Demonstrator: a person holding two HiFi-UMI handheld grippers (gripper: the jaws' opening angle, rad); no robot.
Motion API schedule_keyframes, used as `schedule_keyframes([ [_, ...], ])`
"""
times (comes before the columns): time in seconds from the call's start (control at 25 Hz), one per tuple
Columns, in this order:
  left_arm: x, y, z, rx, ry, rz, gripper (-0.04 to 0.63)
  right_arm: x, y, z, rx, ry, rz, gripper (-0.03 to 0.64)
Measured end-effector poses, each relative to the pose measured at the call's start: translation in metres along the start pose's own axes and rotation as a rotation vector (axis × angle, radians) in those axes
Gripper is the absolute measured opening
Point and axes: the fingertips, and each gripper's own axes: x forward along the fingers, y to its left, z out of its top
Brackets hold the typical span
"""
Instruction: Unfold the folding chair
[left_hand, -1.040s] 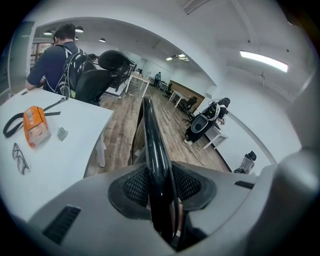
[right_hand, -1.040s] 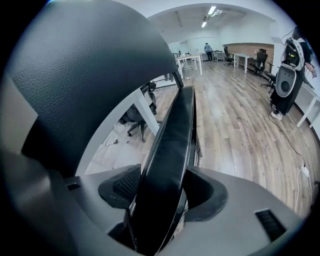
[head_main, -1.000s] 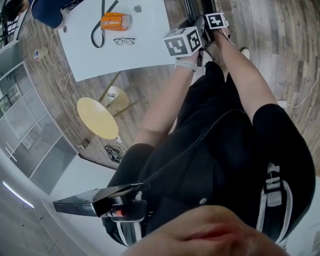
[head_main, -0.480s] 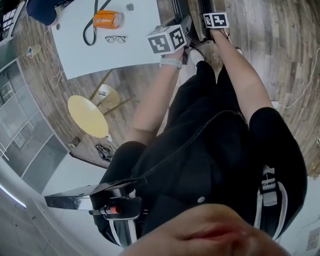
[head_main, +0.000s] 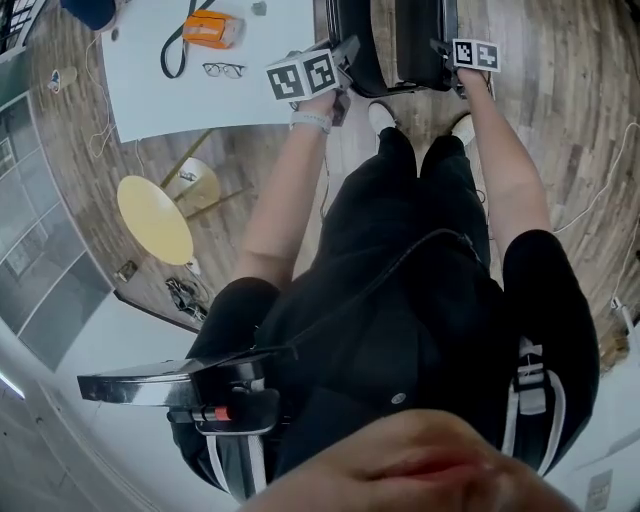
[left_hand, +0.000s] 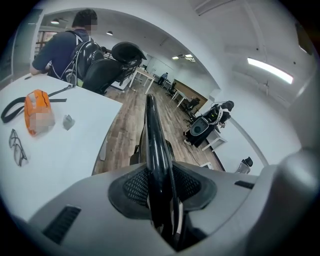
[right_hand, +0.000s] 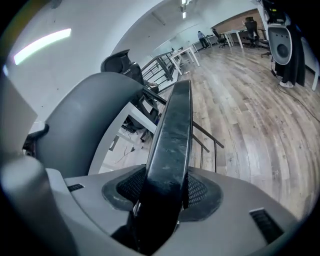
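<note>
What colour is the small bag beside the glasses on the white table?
Orange. The small bag shows best in the left gripper view.

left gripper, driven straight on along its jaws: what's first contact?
The folding chair: left gripper is shut on its black edge, which runs straight ahead. Past it, probably the wood floor.

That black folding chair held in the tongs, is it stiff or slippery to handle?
Probably stiff: the folding chair keeps straight, clean edges in every view. Likely a bit slippery, since the edge clamped in the left tongs looks glossy and reflects light. Its weight I can't judge.
</note>
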Motion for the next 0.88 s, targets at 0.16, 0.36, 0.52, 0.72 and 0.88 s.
schedule_keyframes([
  [0.16, 0.002, 0.020, -0.003, -0.005, 0.004, -0.008, 0.112, -0.004, -0.022, -0.002, 0.020, -0.015, 0.080, 0.202],
  [0.36, 0.005, 0.040, -0.011, -0.019, 0.031, -0.008, 0.112, -0.012, -0.055, -0.009, 0.046, -0.026, 0.158, 0.202],
  [0.52, 0.013, 0.041, -0.018, -0.013, 0.054, -0.019, 0.112, -0.023, -0.086, -0.017, 0.067, -0.053, 0.241, 0.202],
  [0.72, 0.030, 0.035, -0.028, -0.021, 0.052, -0.038, 0.114, -0.035, -0.143, -0.029, 0.114, -0.073, 0.333, 0.202],
  [0.88, 0.044, 0.027, -0.041, -0.028, 0.048, -0.056, 0.115, -0.043, -0.190, -0.045, 0.140, -0.065, 0.392, 0.202],
])
